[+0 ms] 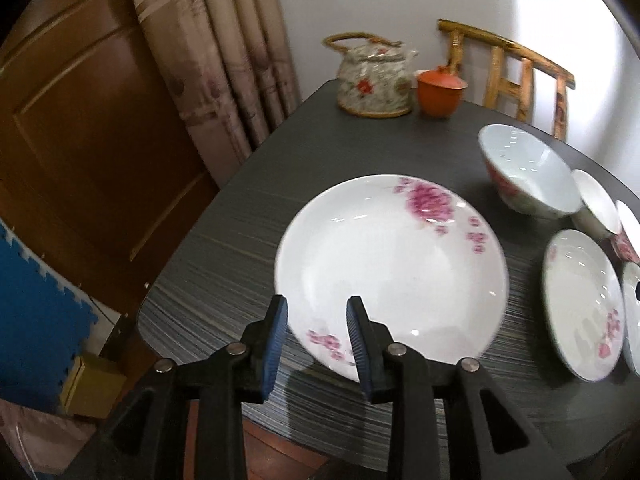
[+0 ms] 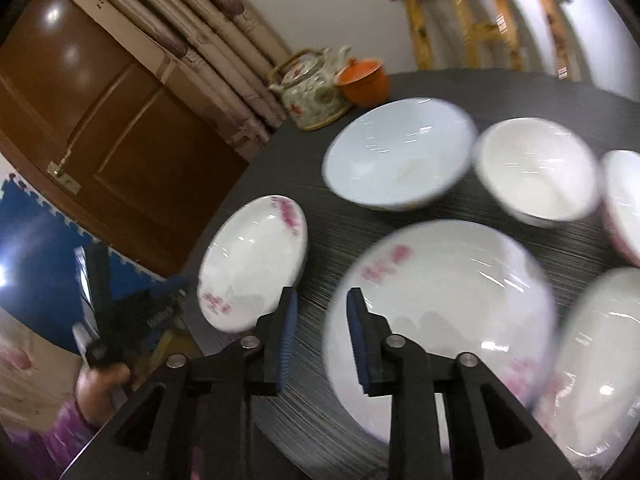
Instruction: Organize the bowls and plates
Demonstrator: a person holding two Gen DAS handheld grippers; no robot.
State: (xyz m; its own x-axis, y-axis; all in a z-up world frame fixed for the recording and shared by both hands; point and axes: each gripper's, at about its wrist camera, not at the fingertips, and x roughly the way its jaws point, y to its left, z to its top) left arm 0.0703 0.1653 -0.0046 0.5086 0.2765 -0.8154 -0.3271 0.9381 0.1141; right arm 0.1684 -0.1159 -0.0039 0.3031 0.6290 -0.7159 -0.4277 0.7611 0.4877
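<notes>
My left gripper (image 1: 316,318) hangs over the near edge of the big plate (image 1: 390,272), jaws parted with nothing pinched — the rim sits below the gap, untouched as far as I can tell. That plate lies flat on the dark counter (image 1: 248,248) near its left corner. To its right I see a second plate (image 1: 580,304), and behind that a large bowl (image 1: 528,170) with a small bowl (image 1: 596,202) just beside it. A teapot (image 1: 374,78) and an orange cup (image 1: 440,88) stand at the far edge, well apart from the dishes.

My right gripper (image 2: 322,318) is also released, jaws apart over bare counter between the left plate (image 2: 252,260) and the middle plate (image 2: 440,304) — holding neither. This view is blurred. Beyond sit the large bowl (image 2: 400,152) and small bowl (image 2: 536,168), close together. At lower left, a hand (image 2: 100,388) grips the other tool.
</notes>
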